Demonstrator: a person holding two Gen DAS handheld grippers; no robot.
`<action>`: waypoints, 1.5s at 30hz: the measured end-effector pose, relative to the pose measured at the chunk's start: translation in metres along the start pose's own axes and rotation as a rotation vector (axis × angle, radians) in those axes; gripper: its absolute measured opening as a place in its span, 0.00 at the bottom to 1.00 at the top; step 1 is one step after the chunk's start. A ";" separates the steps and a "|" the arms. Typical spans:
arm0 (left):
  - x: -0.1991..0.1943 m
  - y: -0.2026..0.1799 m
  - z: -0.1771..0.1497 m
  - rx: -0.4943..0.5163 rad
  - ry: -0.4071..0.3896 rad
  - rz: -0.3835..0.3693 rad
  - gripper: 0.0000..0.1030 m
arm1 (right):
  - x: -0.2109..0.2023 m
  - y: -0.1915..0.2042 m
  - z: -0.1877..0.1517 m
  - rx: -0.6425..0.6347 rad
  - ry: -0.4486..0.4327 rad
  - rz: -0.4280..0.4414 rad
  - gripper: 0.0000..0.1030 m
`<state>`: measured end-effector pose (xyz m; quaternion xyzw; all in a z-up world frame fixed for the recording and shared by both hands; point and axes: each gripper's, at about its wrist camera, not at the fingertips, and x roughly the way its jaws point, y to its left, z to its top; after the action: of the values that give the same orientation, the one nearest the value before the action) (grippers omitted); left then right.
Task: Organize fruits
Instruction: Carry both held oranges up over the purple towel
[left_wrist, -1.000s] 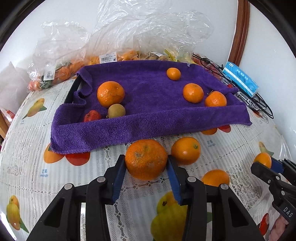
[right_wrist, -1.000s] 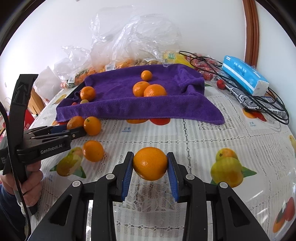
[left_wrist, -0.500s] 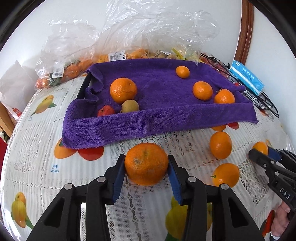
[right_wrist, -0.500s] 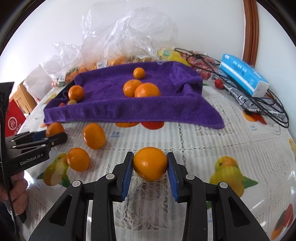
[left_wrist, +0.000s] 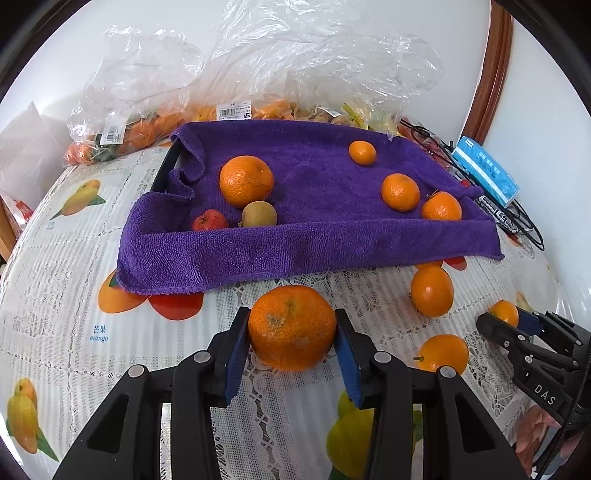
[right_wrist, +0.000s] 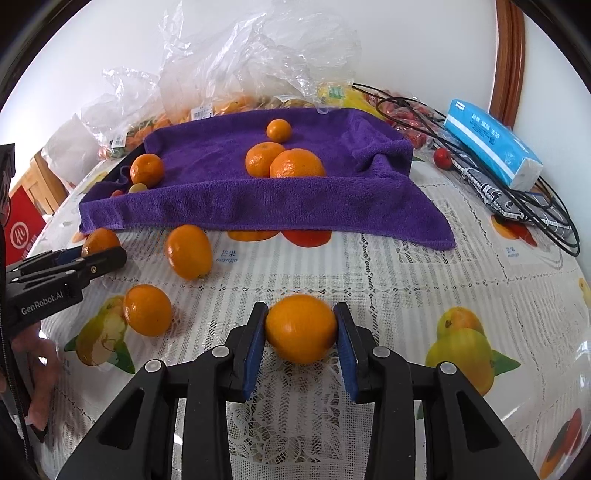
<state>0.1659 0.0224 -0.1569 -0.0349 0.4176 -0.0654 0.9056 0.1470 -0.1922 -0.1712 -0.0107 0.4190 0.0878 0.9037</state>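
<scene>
My left gripper (left_wrist: 291, 343) is shut on a large rough orange (left_wrist: 291, 326), held in front of the purple towel (left_wrist: 314, 240) that lines a tray. My right gripper (right_wrist: 300, 334) is shut on a smooth orange (right_wrist: 300, 326) above the tablecloth, nearer than the towel (right_wrist: 258, 206). The towel holds several oranges (left_wrist: 246, 180), a small brown fruit (left_wrist: 259, 215) and a small red fruit (left_wrist: 209, 220). Two loose oranges (right_wrist: 188, 251) (right_wrist: 147, 309) lie on the cloth between the grippers. The right gripper also shows in the left wrist view (left_wrist: 508, 317), the left gripper in the right wrist view (right_wrist: 98, 251).
Clear plastic bags of fruit (left_wrist: 155, 122) stand behind the towel. A blue tissue pack (right_wrist: 491, 142), black cables (right_wrist: 535, 206) and a patterned pouch (right_wrist: 498, 197) lie at the right. A printed lace tablecloth (right_wrist: 406, 266) covers the table.
Both grippers have drawn back from the towel with their oranges still held. The loose oranges on the cloth now sit farther to the side in each view.
</scene>
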 end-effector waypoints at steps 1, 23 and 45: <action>0.000 0.000 0.000 -0.001 -0.001 -0.001 0.40 | 0.000 0.000 0.000 0.000 0.000 0.000 0.36; -0.035 -0.002 0.011 -0.001 -0.075 -0.085 0.40 | -0.031 -0.003 0.024 0.026 -0.088 0.008 0.35; -0.018 0.028 0.105 -0.097 -0.219 0.014 0.40 | -0.006 0.030 0.140 -0.020 -0.228 0.045 0.35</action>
<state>0.2367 0.0539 -0.0784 -0.0829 0.3192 -0.0346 0.9434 0.2433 -0.1502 -0.0742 -0.0005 0.3127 0.1127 0.9431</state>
